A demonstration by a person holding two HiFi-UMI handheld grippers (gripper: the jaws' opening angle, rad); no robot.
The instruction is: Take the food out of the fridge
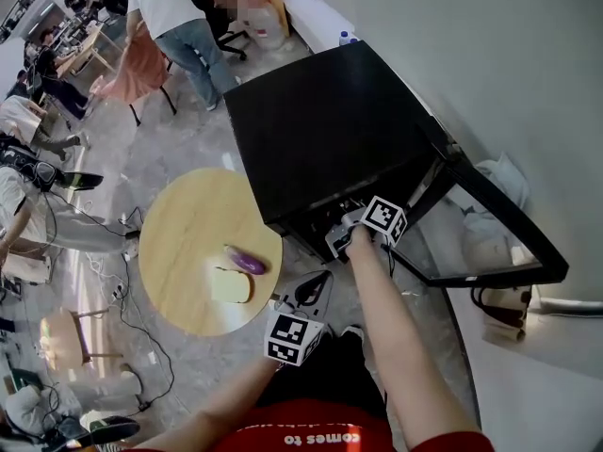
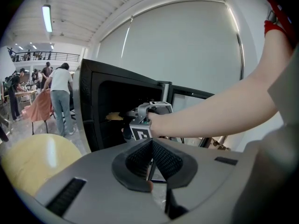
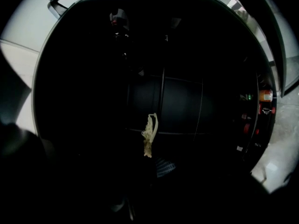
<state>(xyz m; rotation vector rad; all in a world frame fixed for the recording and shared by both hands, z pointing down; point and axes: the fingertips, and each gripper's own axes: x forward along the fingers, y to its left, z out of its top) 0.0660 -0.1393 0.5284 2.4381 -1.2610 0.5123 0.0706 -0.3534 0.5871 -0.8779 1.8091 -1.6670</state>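
The black fridge (image 1: 330,130) stands open, its glass door (image 1: 490,234) swung out to the right. My right gripper (image 1: 344,229) reaches level into the dark inside (image 3: 187,101). At its tips (image 3: 152,148) a thin pale yellowish piece of food (image 3: 150,135) stands edge-on, pinched between the jaws. From the left gripper view, the right gripper (image 2: 149,120) sits at the fridge mouth beside a yellowish lump (image 2: 114,116) on a shelf. My left gripper (image 1: 306,295) hangs low in front of me, its pads (image 2: 161,160) meeting at the tip with nothing between them.
A round wooden table (image 1: 188,252) left of the fridge carries a purple eggplant (image 1: 247,261) and a pale yellow piece of food (image 1: 231,285). Cables trail over the floor (image 1: 141,337). People (image 1: 179,17) stand and sit at the back left. Bags (image 1: 495,191) lie against the wall behind the door.
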